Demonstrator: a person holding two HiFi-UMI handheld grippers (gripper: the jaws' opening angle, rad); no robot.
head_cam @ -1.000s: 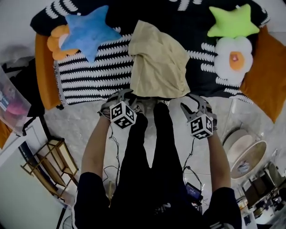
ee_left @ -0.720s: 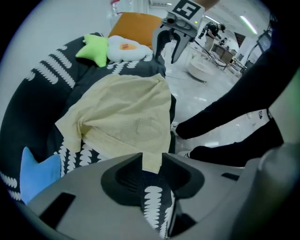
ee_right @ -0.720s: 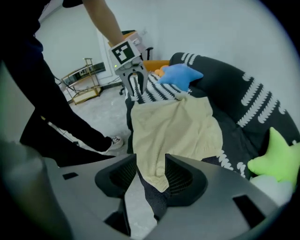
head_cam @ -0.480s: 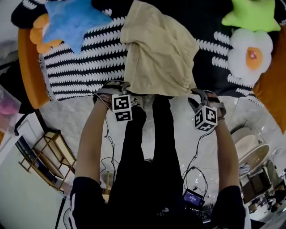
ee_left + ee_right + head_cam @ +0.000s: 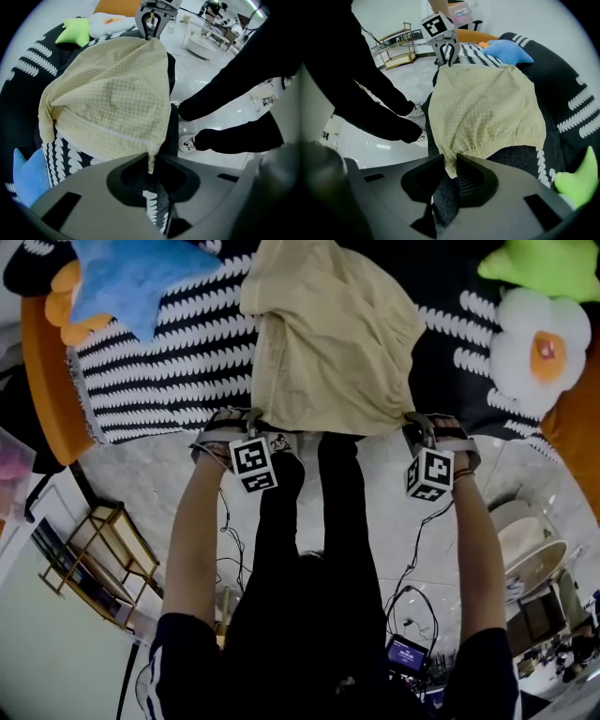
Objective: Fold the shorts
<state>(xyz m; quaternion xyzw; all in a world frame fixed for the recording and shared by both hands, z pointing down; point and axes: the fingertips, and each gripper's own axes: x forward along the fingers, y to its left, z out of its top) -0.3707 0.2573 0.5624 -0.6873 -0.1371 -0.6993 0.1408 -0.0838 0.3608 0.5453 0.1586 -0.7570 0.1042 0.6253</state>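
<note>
The pale yellow shorts (image 5: 328, 334) lie spread on a black-and-white patterned blanket (image 5: 169, 362), waistband towards me. My left gripper (image 5: 246, 418) points straight down at the near left corner. In the left gripper view that corner runs taut into the left gripper (image 5: 151, 166), whose jaws are closing on it. My right gripper (image 5: 419, 422) stands at the near right corner. In the right gripper view the bunched waistband corner sits between the closing jaws of the right gripper (image 5: 449, 171). Each gripper also shows in the other's view: the right gripper (image 5: 152, 21) and the left gripper (image 5: 446, 49).
A blue star pillow (image 5: 131, 277) lies at the back left, a green star pillow (image 5: 553, 259) and a white flower pillow (image 5: 539, 348) at the back right. Orange cushions (image 5: 42, 381) flank the blanket. The person's black-clad legs (image 5: 319, 521) stand on the pale floor. A wooden rack (image 5: 94, 559) stands at the left.
Both grippers have dropped from above the floor to the near edge of the shorts, and their jaws have narrowed onto the two corners. The shorts look larger in the head view.
</note>
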